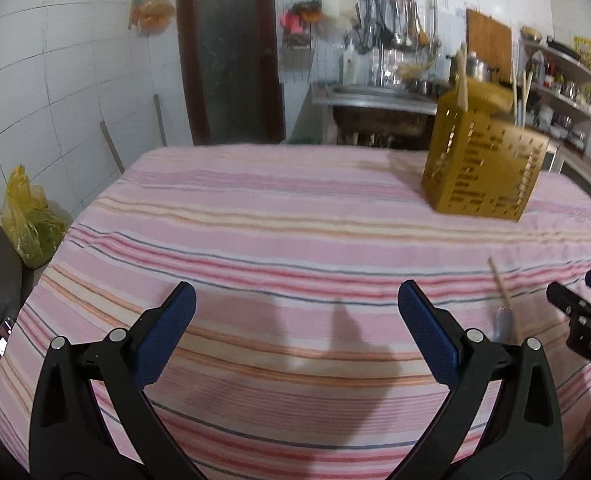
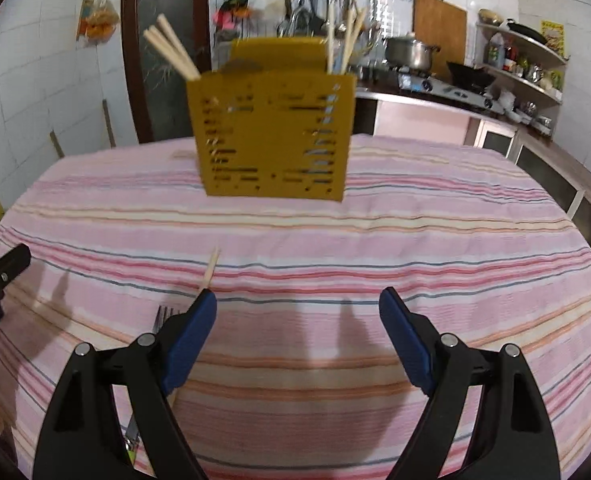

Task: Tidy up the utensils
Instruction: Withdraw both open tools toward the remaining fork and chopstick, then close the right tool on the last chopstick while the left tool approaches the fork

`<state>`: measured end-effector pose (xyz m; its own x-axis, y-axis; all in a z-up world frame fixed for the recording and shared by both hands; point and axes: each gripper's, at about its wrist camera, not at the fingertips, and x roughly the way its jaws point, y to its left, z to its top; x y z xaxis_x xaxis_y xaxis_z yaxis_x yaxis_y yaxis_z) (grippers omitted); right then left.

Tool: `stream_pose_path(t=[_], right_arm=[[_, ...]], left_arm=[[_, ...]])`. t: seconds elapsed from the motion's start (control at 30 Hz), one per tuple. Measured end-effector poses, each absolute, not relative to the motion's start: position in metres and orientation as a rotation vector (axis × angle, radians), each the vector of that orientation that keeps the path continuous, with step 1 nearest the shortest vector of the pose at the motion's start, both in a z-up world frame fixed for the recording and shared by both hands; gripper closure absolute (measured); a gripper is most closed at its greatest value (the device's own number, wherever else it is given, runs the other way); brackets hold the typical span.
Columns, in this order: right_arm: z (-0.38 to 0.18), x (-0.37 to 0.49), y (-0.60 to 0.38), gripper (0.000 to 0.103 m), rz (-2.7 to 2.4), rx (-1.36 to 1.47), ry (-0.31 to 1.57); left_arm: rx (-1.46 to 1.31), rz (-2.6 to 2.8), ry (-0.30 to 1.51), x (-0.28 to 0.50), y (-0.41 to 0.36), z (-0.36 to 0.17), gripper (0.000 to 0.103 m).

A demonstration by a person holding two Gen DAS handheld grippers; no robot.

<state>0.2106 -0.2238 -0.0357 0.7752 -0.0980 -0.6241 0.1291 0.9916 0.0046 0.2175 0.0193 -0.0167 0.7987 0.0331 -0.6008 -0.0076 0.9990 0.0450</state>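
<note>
A yellow slotted utensil holder stands on the striped tablecloth, with wooden chopsticks sticking out of it; it also shows in the left wrist view at the far right. A loose chopstick and a metal fork lie on the cloth by my right gripper's left finger. They show in the left wrist view too, the chopstick and the fork. My left gripper is open and empty over the cloth. My right gripper is open and empty.
The table is covered by a pink striped cloth. Behind it are a dark door, a sink with hanging utensils, a stove with a pot and shelves. A yellow bag sits at left.
</note>
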Motion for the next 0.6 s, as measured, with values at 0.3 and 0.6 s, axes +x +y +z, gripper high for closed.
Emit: stream_pose_path(t=[0.3,0.6], right_arm=[[-0.045,0.259,-0.193,0.039,-0.086,0.022,0.785],[-0.055,0.273,-0.173,0.095,-0.044,-0.005,0.849]], left_arm=[[0.047,0.035,0.682,0.226,0.025,-0.025,0.005],[0.03,0.012,0.702,0.227,0.021,-0.026,0.005]])
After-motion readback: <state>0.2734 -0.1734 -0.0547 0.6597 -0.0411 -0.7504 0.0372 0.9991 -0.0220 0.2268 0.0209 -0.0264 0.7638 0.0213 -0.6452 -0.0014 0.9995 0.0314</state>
